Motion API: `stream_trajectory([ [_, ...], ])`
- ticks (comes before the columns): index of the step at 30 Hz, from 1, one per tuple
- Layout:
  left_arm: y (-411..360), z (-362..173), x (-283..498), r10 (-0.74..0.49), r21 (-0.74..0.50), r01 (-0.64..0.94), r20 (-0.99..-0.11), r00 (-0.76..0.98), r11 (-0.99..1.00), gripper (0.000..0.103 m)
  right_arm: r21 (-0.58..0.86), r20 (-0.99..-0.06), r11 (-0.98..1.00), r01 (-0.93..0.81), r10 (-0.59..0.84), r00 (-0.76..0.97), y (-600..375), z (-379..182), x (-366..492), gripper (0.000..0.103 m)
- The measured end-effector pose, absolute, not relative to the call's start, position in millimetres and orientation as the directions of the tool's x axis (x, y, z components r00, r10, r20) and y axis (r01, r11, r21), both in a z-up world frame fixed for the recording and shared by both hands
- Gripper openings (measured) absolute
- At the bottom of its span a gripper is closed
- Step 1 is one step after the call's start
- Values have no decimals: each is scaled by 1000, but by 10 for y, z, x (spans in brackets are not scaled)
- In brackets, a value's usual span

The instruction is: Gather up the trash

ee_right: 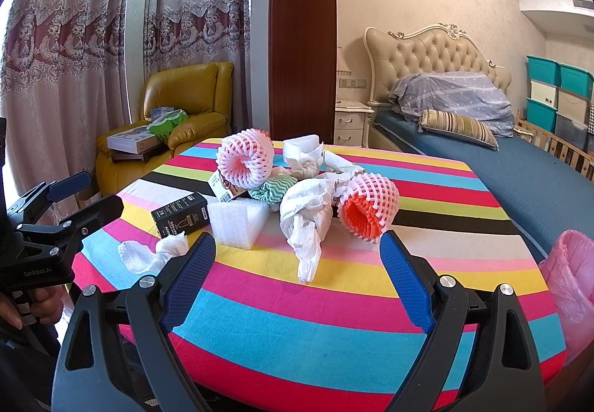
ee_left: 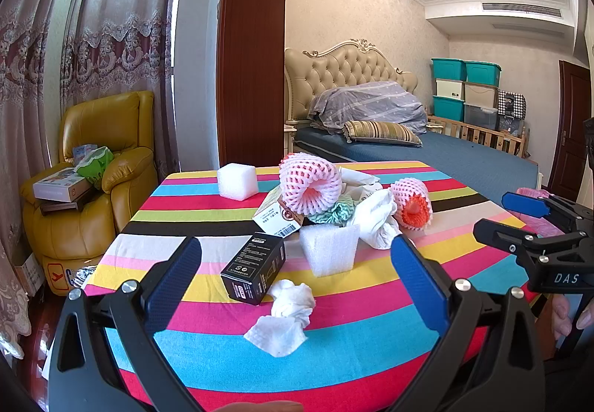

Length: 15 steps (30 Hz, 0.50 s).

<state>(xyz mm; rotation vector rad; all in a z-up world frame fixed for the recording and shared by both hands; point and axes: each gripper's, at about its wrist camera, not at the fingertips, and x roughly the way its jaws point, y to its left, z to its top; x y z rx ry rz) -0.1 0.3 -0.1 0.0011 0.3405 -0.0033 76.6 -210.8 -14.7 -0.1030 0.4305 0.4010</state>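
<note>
Trash lies on a striped tablecloth (ee_left: 334,356). In the left wrist view: a crumpled tissue (ee_left: 286,315), a black box (ee_left: 254,271), a white foam block (ee_left: 328,248), a foam cube (ee_left: 237,179), a pink foam net (ee_left: 310,187), an orange-lined net (ee_left: 412,204) and a white plastic bag (ee_left: 375,219). My left gripper (ee_left: 297,278) is open and empty above the tissue and the box. My right gripper (ee_right: 297,274) is open and empty just in front of the plastic bag (ee_right: 308,222), beside the orange-lined net (ee_right: 367,206).
A pink bin bag (ee_right: 571,274) hangs at the table's right edge. A printed carton (ee_left: 280,215) and a teal net (ee_left: 334,213) lie in the pile. A yellow armchair (ee_left: 96,166) stands left, a bed (ee_left: 445,155) behind.
</note>
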Motion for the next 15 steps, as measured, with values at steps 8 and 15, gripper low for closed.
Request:
stream_trajectory([
  [8, 4, -1, -2, -3, 0, 3, -334, 943, 1000, 99, -11, -426, 917, -400, 357, 831, -2111, -148, 766, 84],
  [15, 10, 27, 19, -5, 1, 6, -334, 942, 1000, 99, -12, -425, 917, -400, 357, 832, -2109, -154, 767, 84],
])
